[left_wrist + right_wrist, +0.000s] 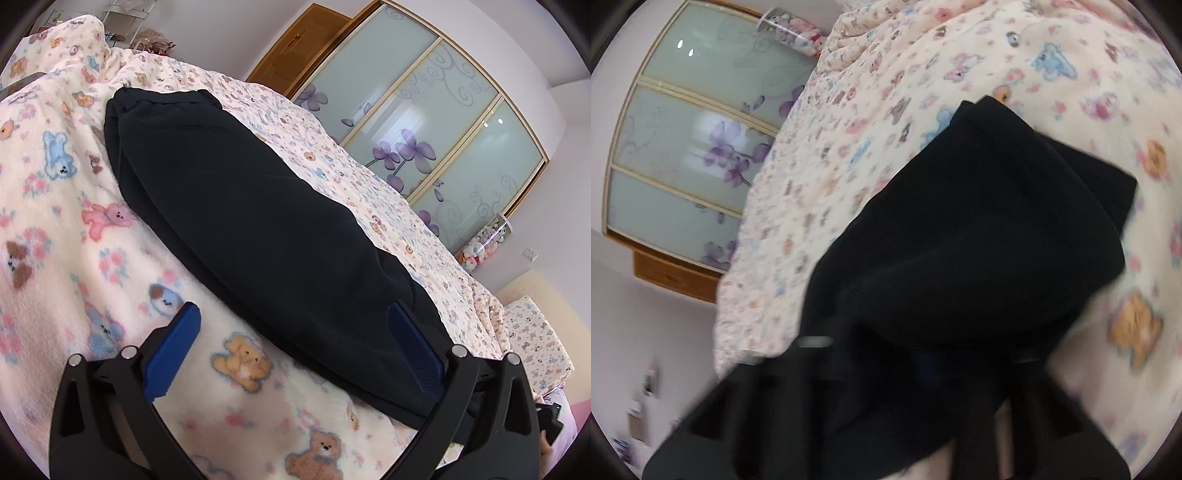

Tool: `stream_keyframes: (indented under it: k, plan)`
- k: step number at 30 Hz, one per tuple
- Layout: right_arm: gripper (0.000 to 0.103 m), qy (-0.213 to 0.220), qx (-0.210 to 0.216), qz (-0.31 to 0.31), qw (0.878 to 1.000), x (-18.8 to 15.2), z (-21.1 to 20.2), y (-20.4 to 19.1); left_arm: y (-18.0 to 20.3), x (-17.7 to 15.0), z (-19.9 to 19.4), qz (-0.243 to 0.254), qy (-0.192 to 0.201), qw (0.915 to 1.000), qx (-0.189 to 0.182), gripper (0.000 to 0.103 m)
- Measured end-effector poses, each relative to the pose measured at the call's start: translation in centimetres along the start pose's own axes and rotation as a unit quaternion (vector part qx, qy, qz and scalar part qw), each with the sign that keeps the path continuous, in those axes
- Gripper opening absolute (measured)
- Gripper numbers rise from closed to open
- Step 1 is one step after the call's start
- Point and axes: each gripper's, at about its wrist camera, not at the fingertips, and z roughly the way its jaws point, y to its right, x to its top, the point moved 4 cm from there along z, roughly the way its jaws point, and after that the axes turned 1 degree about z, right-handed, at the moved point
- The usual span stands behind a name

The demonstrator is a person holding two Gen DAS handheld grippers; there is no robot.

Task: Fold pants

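Left gripper: the black left gripper with blue pads [295,339] sits at 6 o'clock in the left wrist view. Its two fingers stand wide apart. Nothing is pinched between them.
Left finger: the blue pad at 7 o'clock [171,350] is over the blanket and off the pants.
Right finger: the blue pad at 5 o'clock [415,350] lies against the near end of the pants.
Right gripper: the black right gripper [886,365] is at 6 o'clock in the right wrist view. It is blurry and dark. Its fingers are together. The dark cloth lies right over them, so I cannot tell if cloth is pinched inside.
Pants: the long black soft pants [251,221] lie flat on the bed. In the left wrist view they run from 11 o'clock down to 5 o'clock. In the right wrist view [979,240] they fill the middle, and a folded end points to 1 o'clock.
Blanket: the fluffy cream blanket with teddy bears [74,221] is under the pants, mostly from 7 to 11 o'clock.
Sheet: a cream sheet with tiny bears [369,177] lies past the pants toward 3 o'clock.
Wardrobe: a tall wardrobe with frosted glass doors and purple flowers [424,122] stands at 1 o'clock.
Toys: a clear tube full of small plush toys [484,243] stands near the wardrobe at 3 o'clock.
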Motion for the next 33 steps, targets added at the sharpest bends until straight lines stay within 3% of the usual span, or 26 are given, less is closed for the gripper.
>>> stream_keyframes:
  k: [4, 8, 9, 11, 14, 17, 22, 23, 24, 25, 28, 33]
  plan:
    - [0.005, 0.078, -0.013, -0.125, 0.989, 1.3, -3.0, -3.9, 0.0, 0.0, 0.1, 0.0, -0.001, 1.0, 0.0, 0.101]
    - [0.005, 0.14, 0.049, -0.225, 0.963, 1.9, -8.0, -8.1, 0.0, -0.1, 0.2, 0.0, -0.003, 1.0, 0.001, 0.101]
    - [0.005, 0.151, 0.037, -0.245, 0.957, 1.7, -8.6, -8.1, 0.0, -0.2, 0.3, 0.0, -0.003, 1.0, 0.001, 0.101]
    - [0.005, 0.136, -0.004, -0.254, 0.958, 1.4, -7.7, -6.4, 0.0, -0.2, 0.3, 0.0, -0.004, 1.0, 0.001, 0.101]
    - [0.005, 0.034, -0.055, -0.18, 0.981, 1.2, -3.3, 0.6, 0.0, -0.2, 0.3, -0.001, -0.003, 1.0, 0.0, 0.101]
    - [0.006, -0.017, -0.042, -0.116, 0.992, 0.2, -1.4, 5.3, 0.1, -0.3, 0.3, -0.001, -0.003, 1.0, 0.001, 0.101]
    - [0.024, -0.046, -0.011, -0.079, 0.996, 0.3, -2.8, 6.0, 0.0, -0.4, 0.4, -0.002, -0.004, 1.0, 0.002, 0.101]
    - [0.035, -0.05, -0.004, -0.063, 0.997, 0.2, -3.3, 6.2, 0.0, -0.3, 0.4, -0.002, -0.005, 1.0, 0.002, 0.101]
    - [0.054, -0.048, 0.008, -0.036, 0.998, 0.6, -4.0, 6.6, 0.0, -0.3, 0.4, -0.002, -0.004, 1.0, 0.002, 0.101]
    - [0.061, -0.042, 0.017, -0.018, 0.999, 0.8, -4.4, 6.8, 0.0, -0.3, 0.4, -0.002, -0.004, 1.0, 0.001, 0.101]
    - [0.062, -0.013, 0.049, 0.032, 0.998, 2.1, -6.4, 7.9, 0.0, -0.4, 0.4, -0.003, -0.005, 1.0, 0.002, 0.101]
    - [0.055, -0.003, 0.039, 0.08, 0.996, 3.6, -5.6, 9.3, -0.1, -0.4, 0.3, -0.004, -0.005, 1.0, 0.001, 0.101]
